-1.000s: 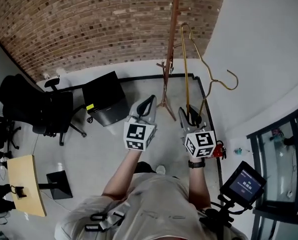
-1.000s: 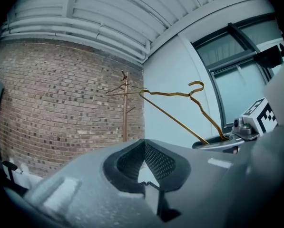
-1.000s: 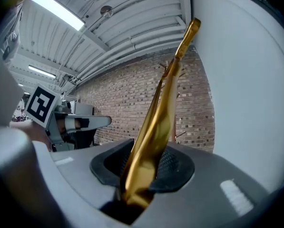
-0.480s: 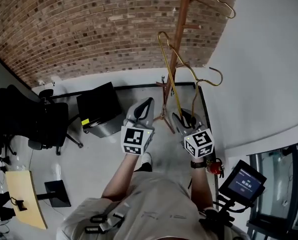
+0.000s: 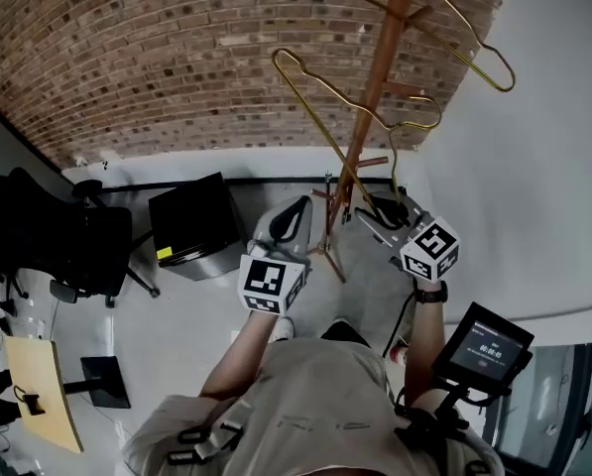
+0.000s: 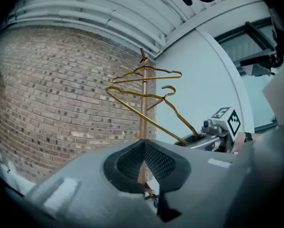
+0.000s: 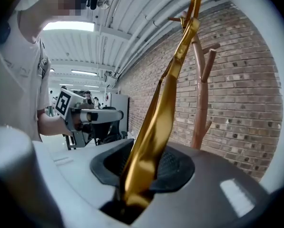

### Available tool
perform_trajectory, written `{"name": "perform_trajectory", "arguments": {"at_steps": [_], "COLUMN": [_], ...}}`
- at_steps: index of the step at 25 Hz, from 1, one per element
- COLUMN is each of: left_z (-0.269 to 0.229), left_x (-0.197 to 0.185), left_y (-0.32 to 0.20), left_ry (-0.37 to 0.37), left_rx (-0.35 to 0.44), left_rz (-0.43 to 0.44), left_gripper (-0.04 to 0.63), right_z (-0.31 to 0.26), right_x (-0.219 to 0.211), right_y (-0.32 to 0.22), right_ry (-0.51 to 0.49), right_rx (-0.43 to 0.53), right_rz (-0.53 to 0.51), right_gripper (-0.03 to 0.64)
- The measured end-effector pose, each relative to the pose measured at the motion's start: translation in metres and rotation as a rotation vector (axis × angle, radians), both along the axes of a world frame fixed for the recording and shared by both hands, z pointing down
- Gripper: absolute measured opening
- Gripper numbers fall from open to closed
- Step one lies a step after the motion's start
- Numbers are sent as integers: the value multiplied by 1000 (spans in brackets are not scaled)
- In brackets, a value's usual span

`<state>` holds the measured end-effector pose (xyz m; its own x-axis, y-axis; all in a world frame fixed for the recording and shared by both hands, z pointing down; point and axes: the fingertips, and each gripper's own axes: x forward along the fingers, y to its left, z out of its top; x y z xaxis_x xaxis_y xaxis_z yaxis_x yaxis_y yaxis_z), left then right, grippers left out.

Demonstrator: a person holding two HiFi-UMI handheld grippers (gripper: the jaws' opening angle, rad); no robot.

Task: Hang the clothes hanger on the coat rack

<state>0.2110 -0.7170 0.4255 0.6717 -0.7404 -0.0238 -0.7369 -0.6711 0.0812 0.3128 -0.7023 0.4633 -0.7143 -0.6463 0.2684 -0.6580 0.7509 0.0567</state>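
Observation:
A wooden coat rack [image 5: 377,97] stands before the brick wall, with one gold wire hanger [image 5: 464,38] hanging near its top. My right gripper [image 5: 377,209] is shut on a second gold hanger [image 5: 320,132] by its lower bar. That hanger slants up to the left, and its hook [image 5: 421,119] lies just right of the pole by a peg; contact cannot be told. My left gripper [image 5: 294,214] is shut and holds nothing, left of the rack's base. In the right gripper view the hanger [image 7: 161,113] rises from the jaws beside the rack [image 7: 200,99]. The left gripper view shows the pole [image 6: 142,108] straight ahead.
A black office chair [image 5: 58,236] and a black cabinet [image 5: 191,226] stand left of the rack. A wooden desk [image 5: 38,390] is at the lower left. A small screen [image 5: 484,350] hangs at my right hip. A white wall [image 5: 533,167] runs close along the right.
The rack has come much nearer and higher in view. Both grippers moved toward it; the right one swung right, tilting the held hanger left and bringing its hook beside the pole.

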Motion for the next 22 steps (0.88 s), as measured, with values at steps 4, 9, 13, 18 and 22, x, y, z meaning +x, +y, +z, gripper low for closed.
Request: {"name": "perform_trajectory", "arguments": {"at_steps": [4,9,13,18,22], "left_z": [2,0,20,37,41], "left_x": [21,41,65,68,63], "left_y": [-20,-34,-32,5,20], "left_ry": [-24,-54,-75,-109,-125], "left_rx": [6,6,-59,-102,-98], "left_rz": [-88,-196,-237,-297,-348], "left_gripper": [-3,-3,-3,-2,-2], "right_z": [-3,15,31,28,36], "right_x": [21,26,33,27,26], "right_y": [-33,-43,-50,-37,-52], "right_ry": [-34,-57,-134,-178,-142], "right_rx": [-20,-81,-129,-53,6], "right_rz": [-93,-253,-319,-333,-269], "right_gripper": [123,123,123,127,141]}}
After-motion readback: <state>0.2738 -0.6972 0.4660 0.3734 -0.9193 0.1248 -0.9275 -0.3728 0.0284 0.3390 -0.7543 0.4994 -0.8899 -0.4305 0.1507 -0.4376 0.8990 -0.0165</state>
